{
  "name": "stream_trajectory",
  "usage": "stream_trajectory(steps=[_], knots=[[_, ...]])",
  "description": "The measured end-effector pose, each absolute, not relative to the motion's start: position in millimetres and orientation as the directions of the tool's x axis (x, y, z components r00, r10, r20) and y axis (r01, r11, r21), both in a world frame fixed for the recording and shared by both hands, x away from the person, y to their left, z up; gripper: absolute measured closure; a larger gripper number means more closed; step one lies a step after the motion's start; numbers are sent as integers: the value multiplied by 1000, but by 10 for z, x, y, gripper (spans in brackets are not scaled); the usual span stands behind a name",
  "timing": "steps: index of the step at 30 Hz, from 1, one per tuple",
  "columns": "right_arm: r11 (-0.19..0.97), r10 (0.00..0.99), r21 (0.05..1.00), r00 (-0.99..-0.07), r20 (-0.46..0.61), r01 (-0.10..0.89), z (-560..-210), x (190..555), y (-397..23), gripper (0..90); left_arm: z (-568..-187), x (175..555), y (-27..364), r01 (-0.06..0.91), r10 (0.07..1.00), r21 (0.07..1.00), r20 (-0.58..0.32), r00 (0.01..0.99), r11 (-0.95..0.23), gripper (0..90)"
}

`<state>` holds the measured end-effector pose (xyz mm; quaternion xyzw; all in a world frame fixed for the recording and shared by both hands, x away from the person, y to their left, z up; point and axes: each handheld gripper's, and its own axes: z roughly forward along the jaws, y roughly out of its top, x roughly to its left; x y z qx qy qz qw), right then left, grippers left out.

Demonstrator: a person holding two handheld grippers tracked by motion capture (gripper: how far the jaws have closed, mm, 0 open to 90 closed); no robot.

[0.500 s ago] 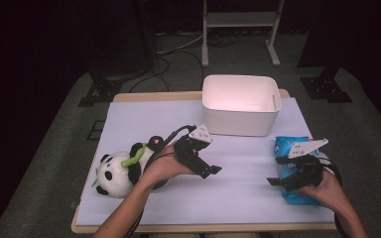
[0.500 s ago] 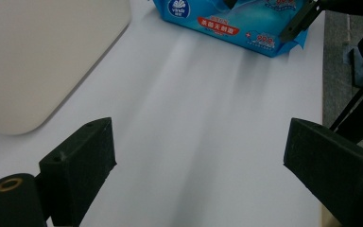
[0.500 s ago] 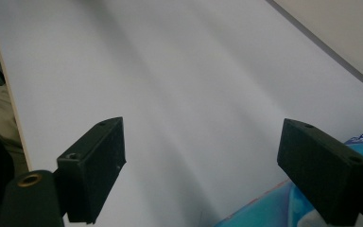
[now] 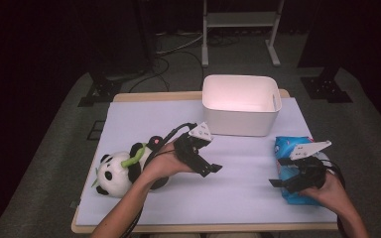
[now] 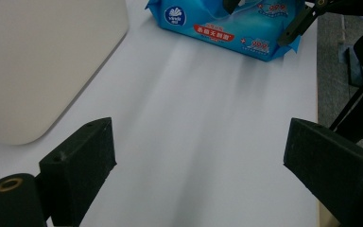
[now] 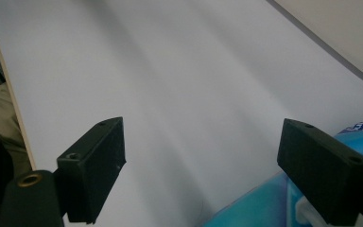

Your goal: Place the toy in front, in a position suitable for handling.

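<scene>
Left hand-held gripper (image 4: 209, 167): released, jaws spread wide, nothing between them; held over the bare middle of the desk, pointing toward the right side in the high view.
Left hand (image 4: 164, 163): wrapped around the gripper body, forearm passing over the near side of the panda.
Right hand-held gripper (image 4: 284, 182): released, jaws at full spread, no grip; positioned directly over the near part of the wet-wipes pack, pointing toward the desk's middle.
Right hand (image 4: 329, 187): at the near right corner of the desk, holding the gripper body.
Wet-wipes pack (image 4: 291, 147): blue soft pack, lying flat at the right edge of the desk, near the white bin's right front corner but apart from it; in the right gripper view (image 6: 260, 208), its blue edge lies below and beside the right jaw; contact not determinable.
Plush panda (image 4: 113, 173): black and white, green strip across the chest, lying on the left part of the desk, just beside the left hand.
White bin (image 4: 240, 121): rectangular, open-topped, standing at the far middle of the desk.
Desk (image 4: 149, 119): covered with a pale sheet, wooden edge showing around it.
</scene>
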<state>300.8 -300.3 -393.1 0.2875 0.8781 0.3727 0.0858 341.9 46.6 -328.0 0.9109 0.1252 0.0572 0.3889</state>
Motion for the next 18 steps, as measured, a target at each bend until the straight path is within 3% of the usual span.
stream_trajectory(steps=[18], knots=[[548, 575, 706, -815, 71, 448, -3910, 3059, -2959, 147, -3065, 3522, 753, 188, 284, 717, 14, 959, -671, 90]])
